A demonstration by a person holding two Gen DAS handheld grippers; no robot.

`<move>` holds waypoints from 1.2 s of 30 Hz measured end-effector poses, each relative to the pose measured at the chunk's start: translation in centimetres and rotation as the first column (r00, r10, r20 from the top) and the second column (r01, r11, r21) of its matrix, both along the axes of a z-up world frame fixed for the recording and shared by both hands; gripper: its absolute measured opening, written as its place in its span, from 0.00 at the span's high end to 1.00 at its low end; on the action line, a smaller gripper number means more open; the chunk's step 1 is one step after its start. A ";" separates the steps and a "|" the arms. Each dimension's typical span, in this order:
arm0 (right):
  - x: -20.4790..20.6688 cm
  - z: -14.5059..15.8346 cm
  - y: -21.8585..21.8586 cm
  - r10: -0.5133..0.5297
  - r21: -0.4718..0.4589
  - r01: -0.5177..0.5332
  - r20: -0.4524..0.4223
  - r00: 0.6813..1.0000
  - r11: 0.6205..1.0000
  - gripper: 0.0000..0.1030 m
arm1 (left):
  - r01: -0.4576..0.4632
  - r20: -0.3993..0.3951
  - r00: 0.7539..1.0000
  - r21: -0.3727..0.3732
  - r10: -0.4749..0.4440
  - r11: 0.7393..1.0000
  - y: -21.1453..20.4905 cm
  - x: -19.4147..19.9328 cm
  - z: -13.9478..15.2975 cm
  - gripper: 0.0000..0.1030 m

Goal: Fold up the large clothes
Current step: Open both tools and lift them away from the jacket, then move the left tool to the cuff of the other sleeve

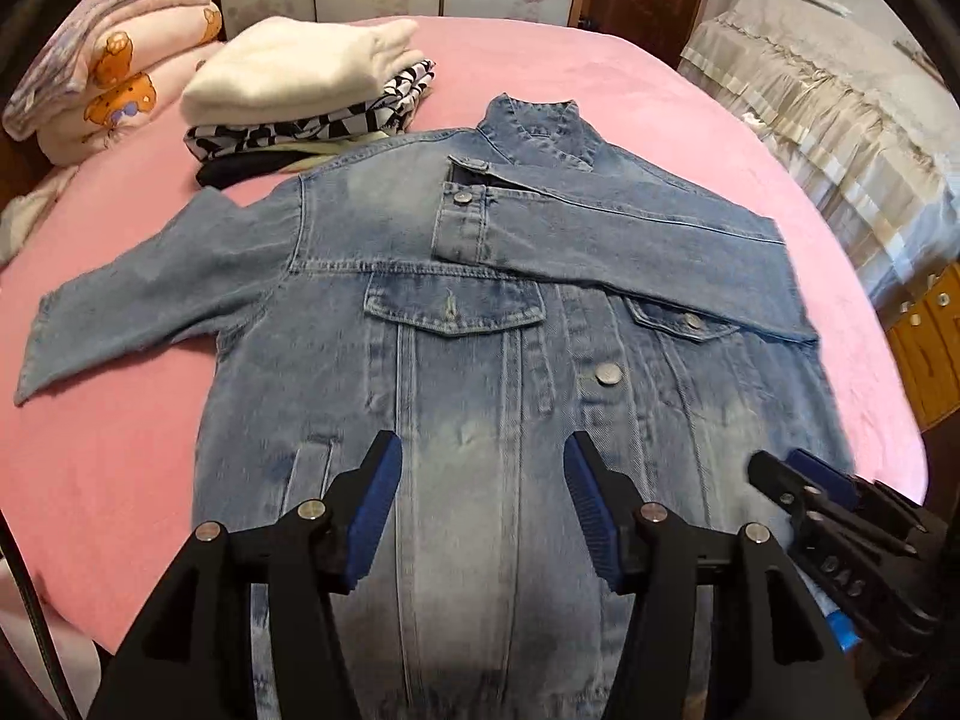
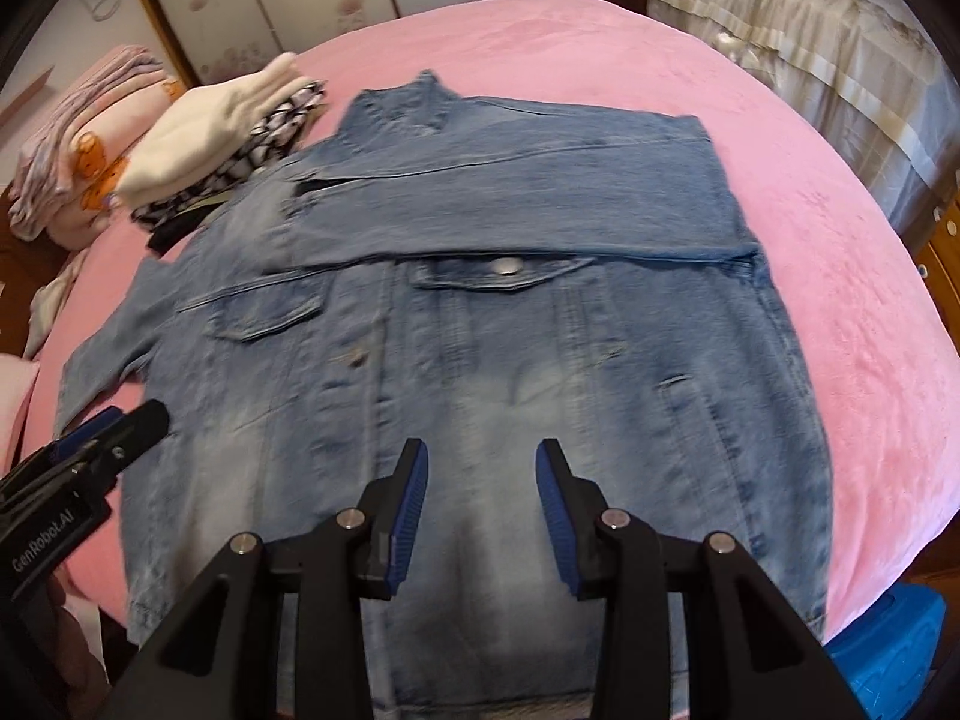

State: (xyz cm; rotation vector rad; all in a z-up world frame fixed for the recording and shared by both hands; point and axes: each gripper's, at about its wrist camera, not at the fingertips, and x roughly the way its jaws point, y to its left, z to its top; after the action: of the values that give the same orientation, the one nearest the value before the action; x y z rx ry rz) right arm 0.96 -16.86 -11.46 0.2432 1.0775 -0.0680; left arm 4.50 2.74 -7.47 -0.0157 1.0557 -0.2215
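Note:
A blue denim jacket (image 1: 480,312) lies front up on the pink bed (image 1: 108,468), collar at the far end. Its right sleeve (image 1: 600,228) is folded across the chest; its left sleeve (image 1: 132,306) lies spread out to the left. My left gripper (image 1: 483,468) is open and empty above the jacket's lower front. My right gripper (image 2: 483,480) is open and empty above the lower front of the jacket (image 2: 480,300) too. The right gripper shows at the right edge of the left wrist view (image 1: 798,480); the left gripper shows at the left of the right wrist view (image 2: 120,426).
A stack of folded clothes (image 1: 300,96) with a cream top sits at the far left of the bed, next to pink bedding (image 1: 102,78). A covered piece of furniture (image 1: 828,120) stands to the right. A blue bin (image 2: 888,654) is by the bed's near right corner.

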 end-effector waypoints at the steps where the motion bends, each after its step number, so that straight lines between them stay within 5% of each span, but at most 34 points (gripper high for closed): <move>1: -0.2 0.4 0.8 0.013 -0.004 -0.013 0.006 1.000 1.000 0.63 | 0.008 -0.003 1.000 -0.015 -0.008 1.000 0.5 -0.4 0.4 0.47; 6: -0.9 2.2 4.0 0.061 -0.024 -0.060 0.045 0.997 0.998 0.52 | 0.004 0.034 0.999 -0.014 -0.004 1.000 2.3 -1.8 2.1 0.46; 21: -0.3 5.2 13.1 0.207 -0.065 -0.202 0.080 0.975 0.977 0.52 | -0.194 0.140 0.970 -0.059 0.201 0.979 15.2 -2.0 6.2 0.31; 28: 2.1 6.6 17.8 0.281 -0.074 -0.274 0.105 0.954 0.959 0.51 | -0.349 0.140 0.924 -0.074 0.356 0.934 23.9 -0.5 5.7 0.30; 36: 6.7 7.2 24.5 0.353 -0.069 -0.347 0.133 0.926 0.935 0.45 | -0.529 0.056 0.840 -0.132 0.539 0.838 33.6 1.0 2.4 0.30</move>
State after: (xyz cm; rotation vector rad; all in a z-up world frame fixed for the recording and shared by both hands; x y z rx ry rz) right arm 7.64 7.62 -4.30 0.0118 0.9602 0.2445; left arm 5.53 36.32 -5.06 -0.3979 0.9073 0.2295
